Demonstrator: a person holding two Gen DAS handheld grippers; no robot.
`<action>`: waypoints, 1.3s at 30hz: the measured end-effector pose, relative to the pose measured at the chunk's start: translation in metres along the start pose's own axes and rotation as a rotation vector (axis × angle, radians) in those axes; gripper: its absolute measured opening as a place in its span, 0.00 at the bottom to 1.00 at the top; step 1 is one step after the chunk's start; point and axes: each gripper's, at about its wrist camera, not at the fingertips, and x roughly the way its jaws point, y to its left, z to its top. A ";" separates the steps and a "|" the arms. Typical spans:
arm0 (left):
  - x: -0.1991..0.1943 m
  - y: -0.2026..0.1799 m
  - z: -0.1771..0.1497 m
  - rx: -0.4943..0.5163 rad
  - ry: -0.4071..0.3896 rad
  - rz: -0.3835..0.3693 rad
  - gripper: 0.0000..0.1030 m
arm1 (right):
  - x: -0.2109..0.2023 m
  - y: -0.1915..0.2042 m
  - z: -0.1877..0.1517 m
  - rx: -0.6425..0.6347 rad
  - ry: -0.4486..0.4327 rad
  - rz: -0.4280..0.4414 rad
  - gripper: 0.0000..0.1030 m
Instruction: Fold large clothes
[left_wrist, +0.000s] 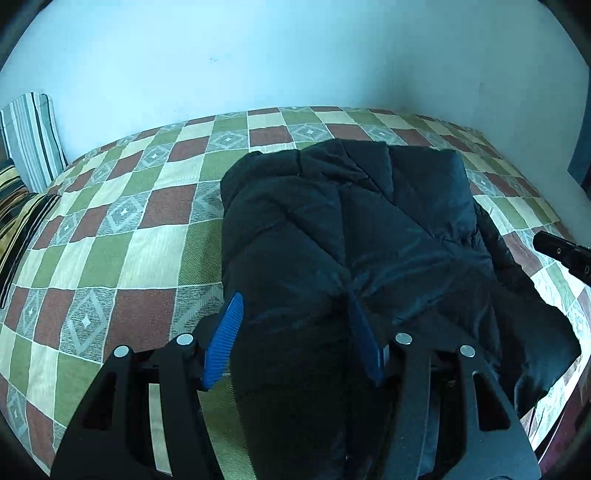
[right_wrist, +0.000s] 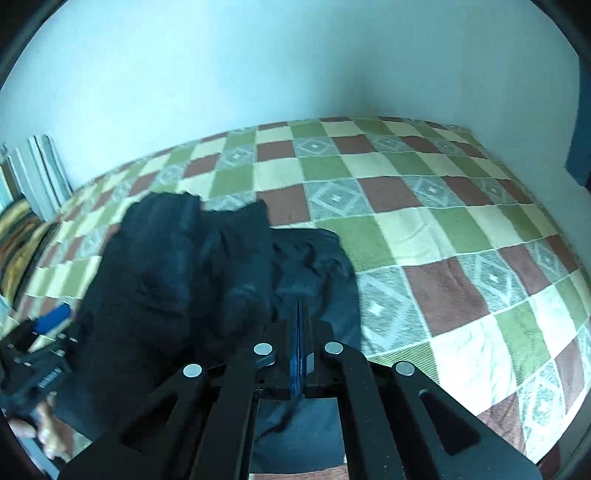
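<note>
A dark puffy jacket (left_wrist: 354, 236) lies bunched on the checked bedspread (left_wrist: 122, 229). My left gripper (left_wrist: 295, 295) is closed around a thick fold of the jacket's near end; the padding fills the gap between its blue pads (left_wrist: 227, 332). In the right wrist view the same jacket (right_wrist: 177, 266) lies to the left, and my right gripper (right_wrist: 300, 306) is shut, pads together, over a thin dark flap; I cannot see fabric pinched between them. The left gripper (right_wrist: 53, 319) and the person's hand (right_wrist: 48, 432) show at that view's left edge. The right gripper's body (left_wrist: 561, 251) shows at the left wrist view's right edge.
Striped pillows (left_wrist: 33, 140) lean on the pale wall (left_wrist: 258, 55) at the bed's left end. The bedspread (right_wrist: 461, 240) stretches bare to the right of the jacket. A dark blue panel (right_wrist: 581, 140) stands at the far right.
</note>
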 end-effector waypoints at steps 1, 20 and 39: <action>-0.004 0.003 0.000 -0.007 -0.002 0.007 0.57 | 0.000 0.003 0.001 0.002 0.004 0.015 0.01; 0.003 0.024 -0.007 -0.054 0.020 0.028 0.60 | 0.041 0.085 -0.014 -0.124 0.150 0.161 0.45; -0.007 -0.007 0.011 0.009 -0.014 -0.019 0.61 | 0.018 0.030 -0.013 -0.135 0.024 -0.026 0.04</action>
